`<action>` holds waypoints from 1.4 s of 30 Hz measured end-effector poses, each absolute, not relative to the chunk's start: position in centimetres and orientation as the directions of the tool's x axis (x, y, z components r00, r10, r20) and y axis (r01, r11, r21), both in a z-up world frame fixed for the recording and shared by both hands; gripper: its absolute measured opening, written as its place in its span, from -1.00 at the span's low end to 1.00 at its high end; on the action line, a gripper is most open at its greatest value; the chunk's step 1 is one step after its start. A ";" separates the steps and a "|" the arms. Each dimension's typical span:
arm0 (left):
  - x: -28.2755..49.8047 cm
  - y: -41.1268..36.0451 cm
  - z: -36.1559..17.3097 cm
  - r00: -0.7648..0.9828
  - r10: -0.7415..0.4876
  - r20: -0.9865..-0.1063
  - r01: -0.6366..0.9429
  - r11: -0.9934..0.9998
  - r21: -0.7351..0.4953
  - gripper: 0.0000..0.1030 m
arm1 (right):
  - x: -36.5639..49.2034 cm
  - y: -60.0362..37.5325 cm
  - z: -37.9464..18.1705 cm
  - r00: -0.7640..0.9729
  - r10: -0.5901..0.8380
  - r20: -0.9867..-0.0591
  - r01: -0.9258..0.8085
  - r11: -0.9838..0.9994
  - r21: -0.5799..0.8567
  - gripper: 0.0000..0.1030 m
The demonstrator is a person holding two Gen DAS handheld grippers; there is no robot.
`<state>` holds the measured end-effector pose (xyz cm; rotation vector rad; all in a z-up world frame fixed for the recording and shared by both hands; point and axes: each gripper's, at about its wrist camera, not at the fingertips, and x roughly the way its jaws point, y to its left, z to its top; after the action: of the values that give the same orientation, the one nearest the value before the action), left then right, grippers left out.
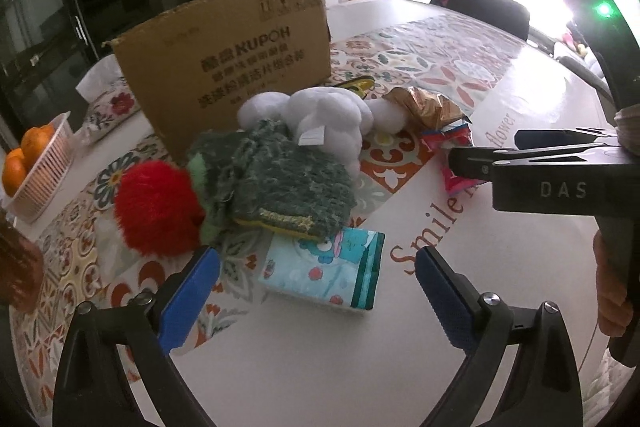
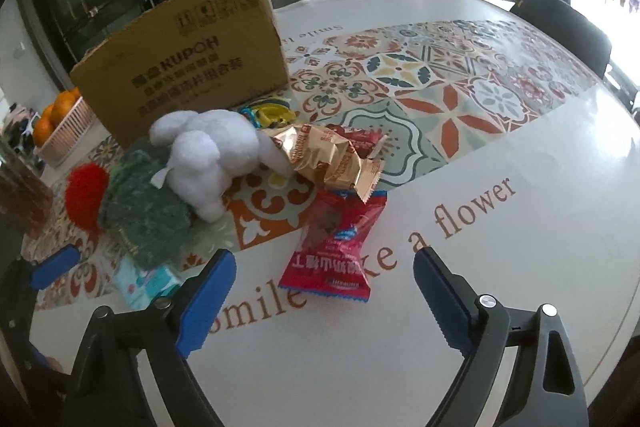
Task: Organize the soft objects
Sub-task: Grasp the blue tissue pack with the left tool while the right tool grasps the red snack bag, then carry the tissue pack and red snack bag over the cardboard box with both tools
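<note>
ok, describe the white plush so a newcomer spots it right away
Start at the cardboard box on the table. Right in front of it lies the white plush, between a dark green fuzzy toy and gold snack wrappers. It's the only pure white, lumpy item.

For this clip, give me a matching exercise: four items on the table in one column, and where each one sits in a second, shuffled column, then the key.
Items
1. white plush toy
2. red snack packet
3. tissue pack
4. oranges

Places
A. in the pale basket at the table's left edge
B. partly under the green fuzzy toy, in front of the left hand-held gripper
C. in front of the cardboard box, touching the gold wrapper
D. lying over the printed word "Smile", in front of the right hand-held gripper

Pairs: 1-C, 2-D, 3-B, 4-A
</note>
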<state>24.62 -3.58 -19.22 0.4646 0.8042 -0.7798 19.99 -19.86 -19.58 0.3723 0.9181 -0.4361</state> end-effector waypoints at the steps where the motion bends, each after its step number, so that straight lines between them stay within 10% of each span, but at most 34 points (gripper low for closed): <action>1: 24.8 -3.7 -19.5 0.444 -0.439 -0.781 0.770 0.632 0.082 0.93 | 20.2 -20.0 -19.8 0.533 -0.207 -0.821 0.512 0.851 0.117 0.78; 42: 22.8 -3.5 -21.4 0.391 -0.369 -0.843 0.594 0.801 -0.075 0.51 | 18.9 -21.0 -22.3 0.485 -0.089 -0.870 0.429 0.891 0.149 -0.13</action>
<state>22.84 -3.52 -21.44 0.2553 0.9958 -0.6198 18.91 -20.98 -22.29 0.3715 1.0209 -0.3238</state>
